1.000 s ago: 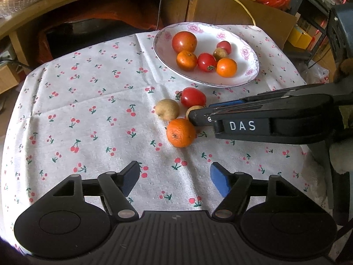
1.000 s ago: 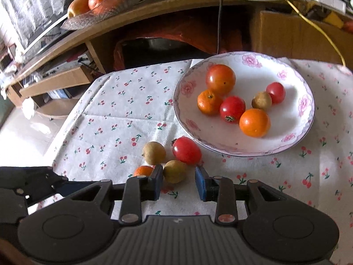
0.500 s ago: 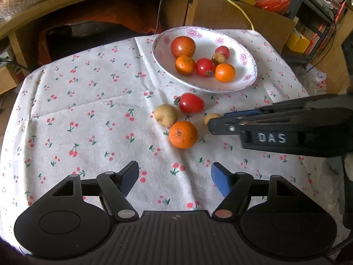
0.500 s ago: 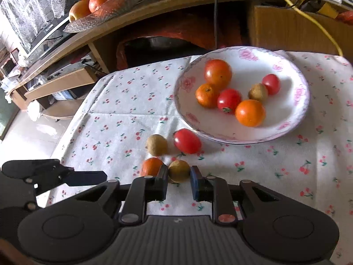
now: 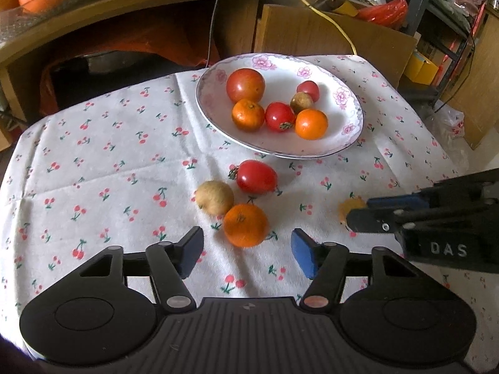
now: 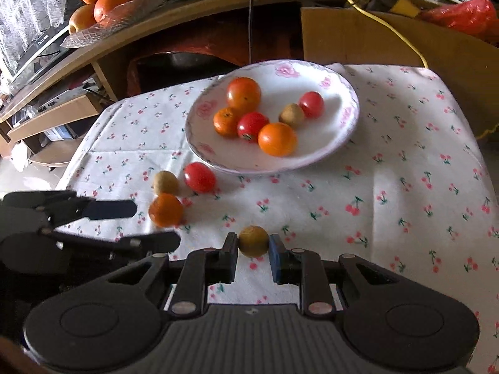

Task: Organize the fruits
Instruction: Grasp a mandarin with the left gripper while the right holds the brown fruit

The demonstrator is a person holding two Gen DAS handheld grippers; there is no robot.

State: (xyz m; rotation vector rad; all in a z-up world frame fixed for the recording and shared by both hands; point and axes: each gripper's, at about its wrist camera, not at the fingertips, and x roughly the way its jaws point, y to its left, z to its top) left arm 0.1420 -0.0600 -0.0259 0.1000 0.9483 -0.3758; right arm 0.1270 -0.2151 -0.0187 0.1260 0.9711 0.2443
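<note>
Resting on a cherry-print cloth [image 5: 93, 162] over the counter, a flowered plate [image 5: 340, 143] is seen at the far side. Six fruits are held in it: a large tomato [image 5: 245, 85], a mandarin [image 5: 248, 115], a small tomato [image 5: 279, 116], an orange [image 5: 311, 124], a brown fruit [image 5: 301, 101] and a second small tomato [image 5: 308, 90].

Three fruits are laid on the cloth in front of the plate, close together: a red tomato [image 5: 256, 176], a tan fruit [image 5: 214, 197] and a loose orange [image 5: 246, 229].

A brown-yellow fruit [image 6: 253, 240] is clamped between the pads of the right gripper [image 6: 253, 254], clear of the cluster and short of the plate; its height over the cloth cannot be judged.

The left gripper [image 5: 246, 254] is poised just behind the loose orange, its jaws closing, nothing yet pressed between them.

A bowl [image 6: 118, 15] of oranges is noted on a wooden shelf beyond the counter.
</note>
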